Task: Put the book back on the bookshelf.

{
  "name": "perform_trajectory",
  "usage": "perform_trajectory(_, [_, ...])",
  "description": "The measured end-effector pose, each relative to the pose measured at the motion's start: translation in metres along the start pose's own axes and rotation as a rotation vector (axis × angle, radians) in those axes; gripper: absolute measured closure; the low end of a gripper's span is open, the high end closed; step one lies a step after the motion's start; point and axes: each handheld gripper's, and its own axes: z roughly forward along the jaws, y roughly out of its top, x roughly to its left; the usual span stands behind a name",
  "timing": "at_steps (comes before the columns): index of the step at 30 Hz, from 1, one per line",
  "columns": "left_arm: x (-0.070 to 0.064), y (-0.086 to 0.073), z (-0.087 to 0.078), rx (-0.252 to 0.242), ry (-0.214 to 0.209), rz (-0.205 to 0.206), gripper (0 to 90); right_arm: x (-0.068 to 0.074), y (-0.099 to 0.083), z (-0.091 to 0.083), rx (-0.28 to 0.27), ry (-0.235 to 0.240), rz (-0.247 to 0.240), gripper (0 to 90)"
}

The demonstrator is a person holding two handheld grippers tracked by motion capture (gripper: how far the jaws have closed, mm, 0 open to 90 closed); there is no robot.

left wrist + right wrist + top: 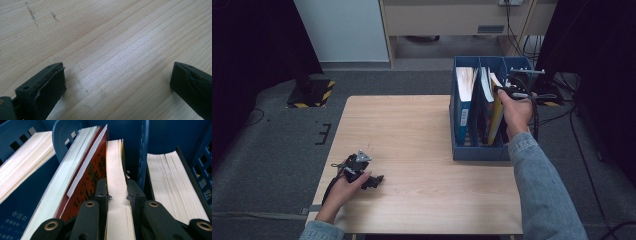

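Yellow book (117,195) is pinched by the right gripper (117,192) in the blue rack (462,150); next, lift it straight up. Left gripper (117,82) rests spread on the desk (422,150).

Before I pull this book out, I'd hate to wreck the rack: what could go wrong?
The right gripper clamps only the yellow book, so it may slip. The red book leans against it and could topple or drag along. The left gripper rests away on the table, so the blue file rack could shift.
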Motion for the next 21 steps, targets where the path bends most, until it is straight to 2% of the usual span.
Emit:
perform_trajectory(10, [0.000,0.000,0.000,0.000,-0.002,0.002,0.0,0.003,0.000,0.008,-0.048,-0.009,0.002,74.4])
perform_trajectory(21, [0.000,0.000,0.000,0.000,-0.002,0.004,0.0,0.004,-0.003,0.015,-0.039,-0.008,-0.006,74.1])
